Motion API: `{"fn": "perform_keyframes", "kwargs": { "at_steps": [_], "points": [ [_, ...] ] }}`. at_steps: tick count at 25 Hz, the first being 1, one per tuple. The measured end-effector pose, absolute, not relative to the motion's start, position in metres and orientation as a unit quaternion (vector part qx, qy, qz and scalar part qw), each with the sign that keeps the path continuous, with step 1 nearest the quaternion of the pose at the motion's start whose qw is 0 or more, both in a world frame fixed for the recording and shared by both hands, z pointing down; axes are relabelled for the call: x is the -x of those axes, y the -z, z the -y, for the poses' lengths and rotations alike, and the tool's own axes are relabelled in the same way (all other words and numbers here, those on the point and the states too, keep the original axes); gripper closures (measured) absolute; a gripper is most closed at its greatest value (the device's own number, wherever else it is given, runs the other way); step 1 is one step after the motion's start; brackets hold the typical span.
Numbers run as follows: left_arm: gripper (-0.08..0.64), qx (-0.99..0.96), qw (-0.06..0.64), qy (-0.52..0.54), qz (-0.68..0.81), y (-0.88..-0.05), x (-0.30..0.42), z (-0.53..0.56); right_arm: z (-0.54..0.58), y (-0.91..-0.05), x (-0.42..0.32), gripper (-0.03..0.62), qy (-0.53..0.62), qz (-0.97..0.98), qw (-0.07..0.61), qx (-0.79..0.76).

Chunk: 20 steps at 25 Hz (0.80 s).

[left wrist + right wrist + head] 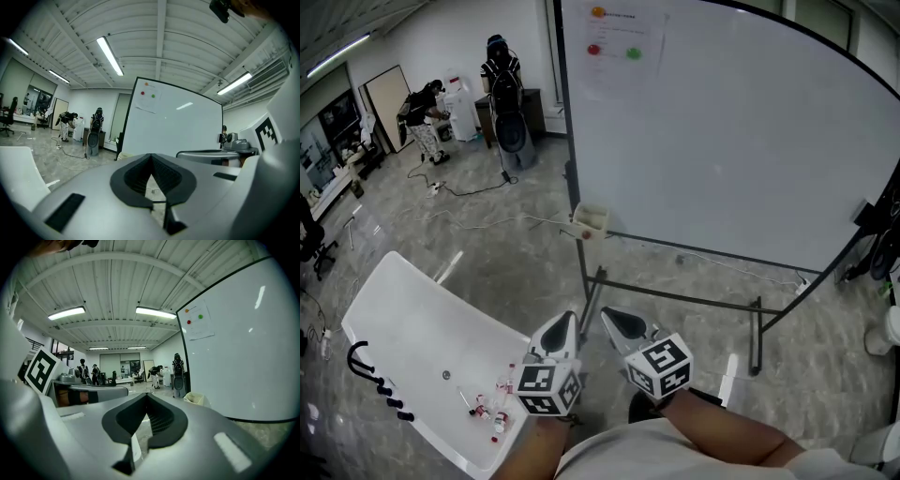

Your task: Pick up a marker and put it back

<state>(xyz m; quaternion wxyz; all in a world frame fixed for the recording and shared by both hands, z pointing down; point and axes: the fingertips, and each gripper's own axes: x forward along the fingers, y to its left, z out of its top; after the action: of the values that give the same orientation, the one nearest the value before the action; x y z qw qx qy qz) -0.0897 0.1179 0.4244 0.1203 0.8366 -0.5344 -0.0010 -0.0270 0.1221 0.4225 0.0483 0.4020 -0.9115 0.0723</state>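
1. Head view: you are holding the left gripper and the right gripper side by side at 6 o'clock. Both are pointing toward the whiteboard, which is standing at 1 o'clock. What look like red-capped markers are lying on the white table at 7 o'clock, outside both grippers.
2. Left gripper view: its jaws are meeting at the tips and gripping nothing. The whiteboard is standing at 12 o'clock.
3. Right gripper view: its jaws are pressing together, empty. The whiteboard is filling 3 o'clock.
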Motion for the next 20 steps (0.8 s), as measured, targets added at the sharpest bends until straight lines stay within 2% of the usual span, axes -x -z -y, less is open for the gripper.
{"fn": "perform_keyframes", "kwargs": {
  "at_steps": [11,20],
  "points": [
    [0.555,-0.822,0.148,-0.007,0.55,-0.476,0.096,0.026,0.046,-0.483,0.03,0.594,-0.12,0.925,0.058,-0.357],
    [0.557,-0.783,0.178,-0.008,0.596,-0.49,0.094,0.161,0.215,-0.509,0.032,0.594,-0.095,0.943,0.146,-0.283]
  ]
}}
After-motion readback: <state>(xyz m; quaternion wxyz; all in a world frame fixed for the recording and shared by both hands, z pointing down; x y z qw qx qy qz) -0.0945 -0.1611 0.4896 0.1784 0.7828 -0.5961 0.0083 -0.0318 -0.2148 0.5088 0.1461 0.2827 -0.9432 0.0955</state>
